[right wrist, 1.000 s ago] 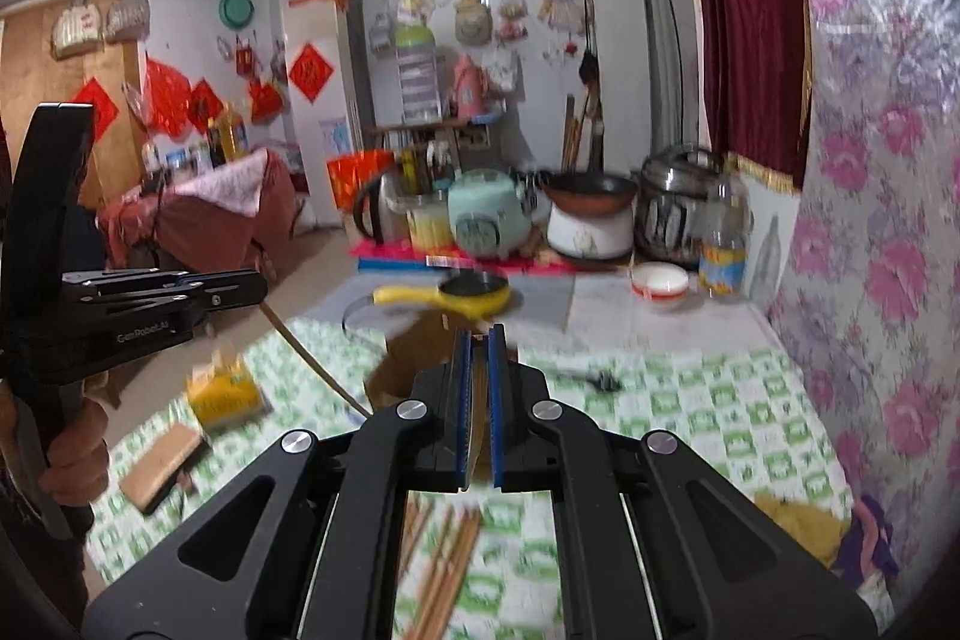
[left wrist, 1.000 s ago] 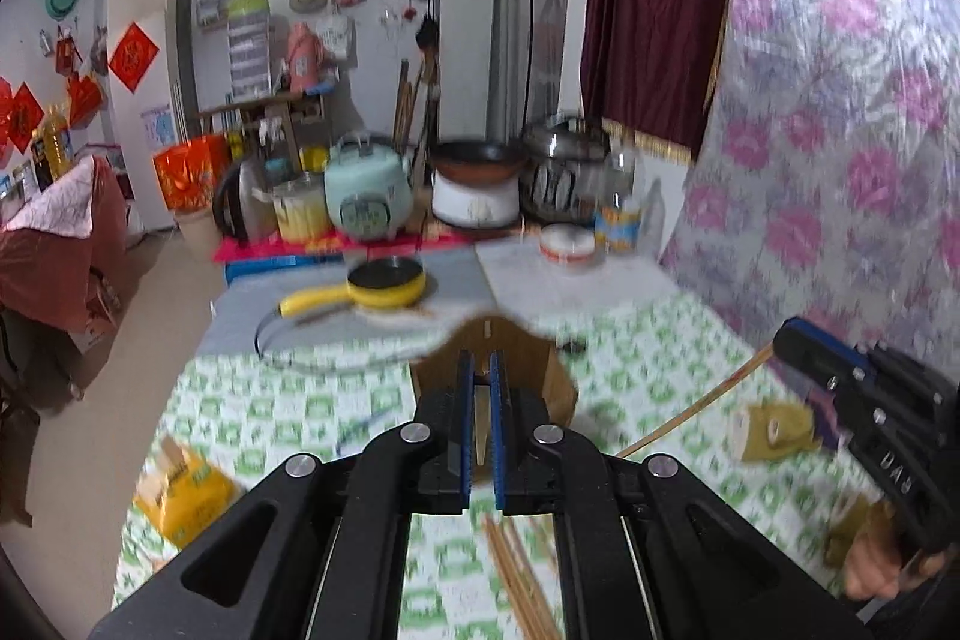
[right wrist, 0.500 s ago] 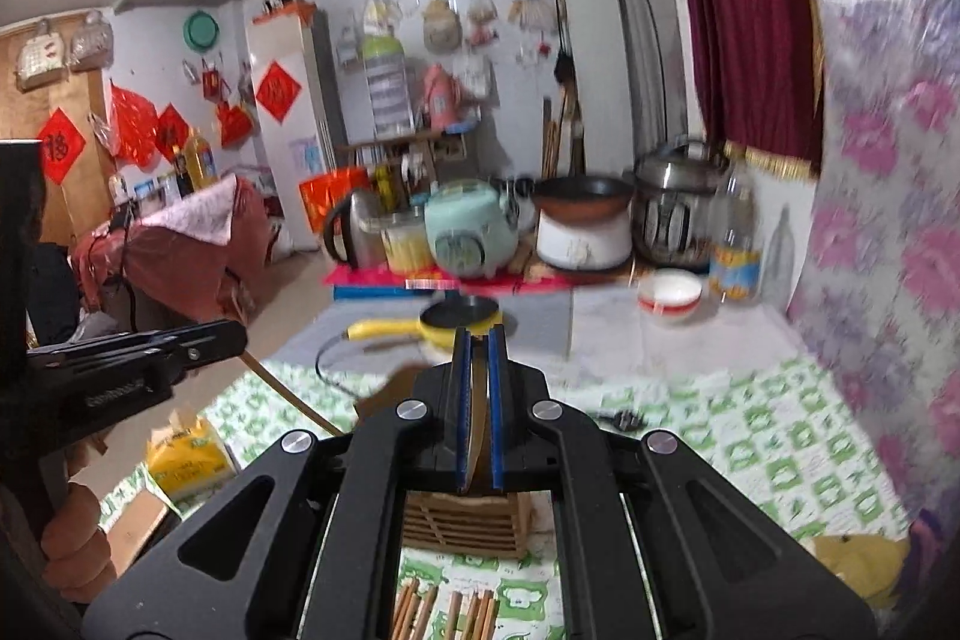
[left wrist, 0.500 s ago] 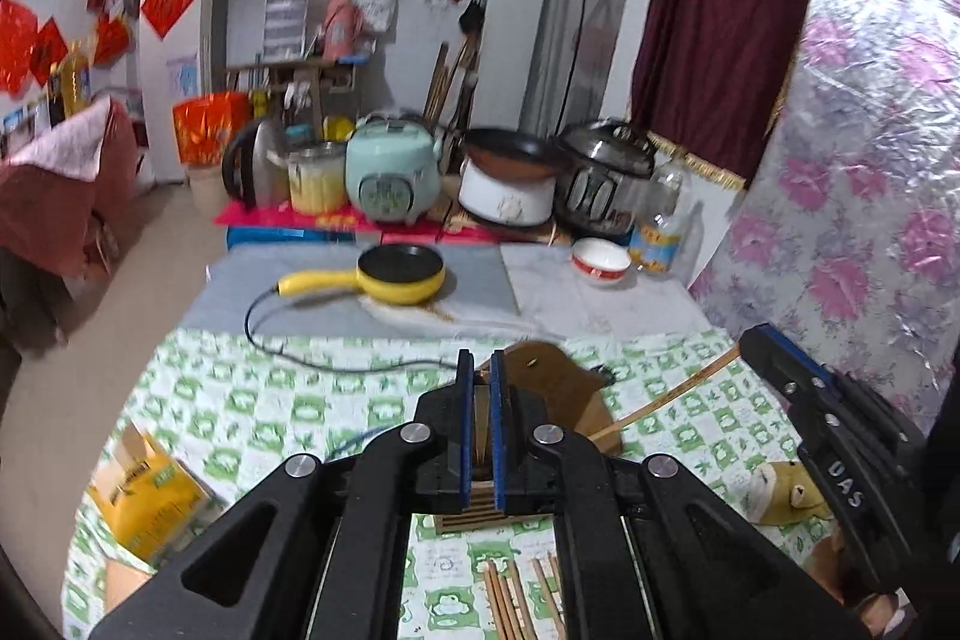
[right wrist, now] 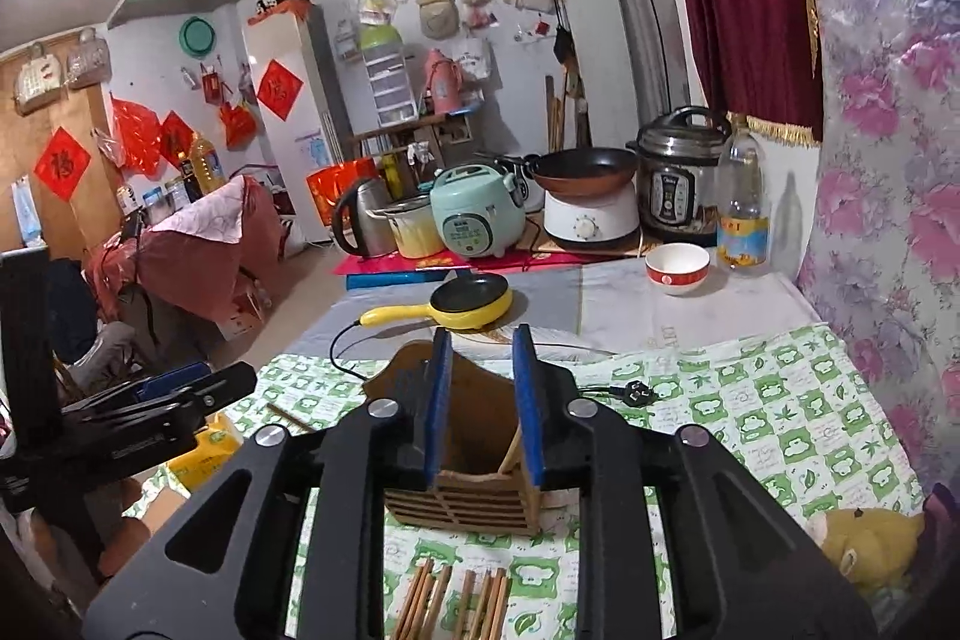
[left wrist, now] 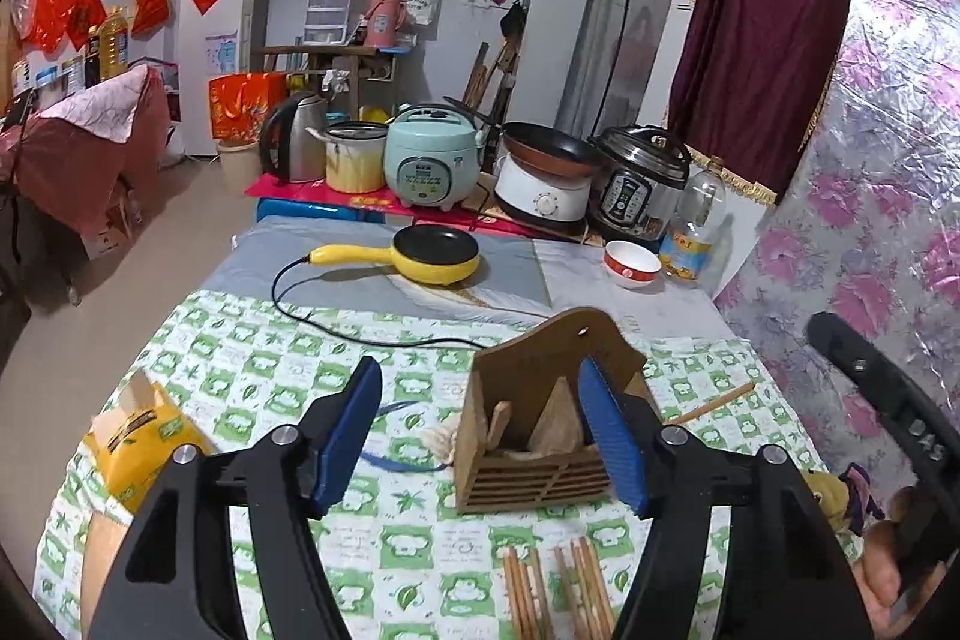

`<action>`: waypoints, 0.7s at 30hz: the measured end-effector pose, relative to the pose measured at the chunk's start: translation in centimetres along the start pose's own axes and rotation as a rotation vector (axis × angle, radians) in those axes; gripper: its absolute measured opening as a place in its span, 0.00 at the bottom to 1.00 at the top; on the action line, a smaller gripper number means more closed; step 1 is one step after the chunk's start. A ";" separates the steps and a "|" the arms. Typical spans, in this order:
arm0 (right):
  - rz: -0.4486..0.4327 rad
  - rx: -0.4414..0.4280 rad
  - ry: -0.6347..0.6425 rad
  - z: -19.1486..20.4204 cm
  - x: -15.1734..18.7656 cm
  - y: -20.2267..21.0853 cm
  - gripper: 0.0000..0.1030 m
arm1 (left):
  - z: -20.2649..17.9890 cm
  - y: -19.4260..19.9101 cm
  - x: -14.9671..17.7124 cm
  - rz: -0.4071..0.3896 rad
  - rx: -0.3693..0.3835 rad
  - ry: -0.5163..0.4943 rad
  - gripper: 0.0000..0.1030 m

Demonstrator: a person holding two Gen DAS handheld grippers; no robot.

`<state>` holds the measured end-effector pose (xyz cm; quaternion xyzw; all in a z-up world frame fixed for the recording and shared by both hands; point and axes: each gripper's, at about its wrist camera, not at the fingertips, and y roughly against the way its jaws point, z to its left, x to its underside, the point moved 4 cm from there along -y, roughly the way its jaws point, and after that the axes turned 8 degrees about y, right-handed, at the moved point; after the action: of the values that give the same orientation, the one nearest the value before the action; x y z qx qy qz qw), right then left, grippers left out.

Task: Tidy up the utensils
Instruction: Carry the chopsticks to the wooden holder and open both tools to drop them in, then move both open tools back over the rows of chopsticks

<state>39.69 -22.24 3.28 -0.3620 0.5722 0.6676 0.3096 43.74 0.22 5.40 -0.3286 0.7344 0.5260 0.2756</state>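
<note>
Wooden holder point(left wrist: 534, 436), chopsticks point(left wrist: 555, 589) in front — table

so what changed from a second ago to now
Both grippers came down toward the table and their jaws have just been opening: the left gripper stands wide, the right gripper narrower. Nothing is held. The wooden holder now looks closer, and the chopsticks lie below the fingers. Holder, chopsticks and yellow pan stayed put.

The black body of the right gripper point(left wrist: 918, 436), at the right edge of the left wrist view beside the slatted wooden utensil holder point(left wrist: 534, 436), carries pale letters that read "DAS". Other labels are too blurred to read.
</note>
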 end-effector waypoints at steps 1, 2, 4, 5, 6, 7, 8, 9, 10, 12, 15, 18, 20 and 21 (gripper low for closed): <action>-0.004 0.006 0.008 0.2 0.1 0.6 0.26 | 0.2 0.2 0.2 0.001 -0.004 0.004 0.68; -0.005 0.007 0.012 0.4 0.2 1.1 0.28 | 0.6 0.6 0.7 0.004 -0.008 0.011 0.69; -0.008 0.003 0.021 0.7 1.0 2.4 0.32 | 1.1 1.1 1.6 0.013 -0.015 0.016 0.70; -0.011 0.004 0.021 0.8 1.4 3.0 0.37 | 1.5 1.3 2.3 0.024 -0.024 0.017 0.70; -0.011 0.007 0.018 0.7 2.2 3.5 0.41 | 1.7 1.5 2.9 0.029 -0.031 0.015 0.71; -0.004 0.008 0.014 0.8 2.9 3.9 0.42 | 2.0 1.6 3.5 0.037 -0.040 0.011 0.71; 0.015 0.006 0.013 0.8 4.0 4.1 0.42 | 2.3 1.8 4.5 0.051 -0.052 0.006 0.71; 0.032 0.006 0.016 0.9 4.8 4.2 0.42 | 2.6 1.9 5.2 0.058 -0.058 0.003 0.72; 0.057 0.009 0.020 0.9 6.0 4.3 0.42 | 2.8 2.0 6.0 0.069 -0.064 -0.001 0.72; 0.091 0.014 0.030 0.9 7.7 4.4 0.42 | 3.4 2.1 8.0 0.099 -0.076 -0.003 0.72; 0.153 0.018 0.045 0.9 10.6 4.4 0.42 | 4.2 2.4 10.8 0.139 -0.074 -0.006 0.73; 0.200 0.011 0.062 1.0 13.5 4.8 0.47 | 4.4 2.8 14.4 0.189 -0.064 -0.052 0.77; 0.236 0.007 0.076 0.8 15.9 5.1 0.51 | 4.3 3.1 16.9 0.228 -0.049 -0.099 0.78; 0.249 0.004 0.077 0.7 16.6 5.2 0.52 | 4.2 3.2 18.1 0.250 -0.033 -0.119 0.78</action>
<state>26.24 -22.32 -7.78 -0.3128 0.6257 0.6852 0.2028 30.08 1.47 -7.48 -0.2072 0.7432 0.5867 0.2458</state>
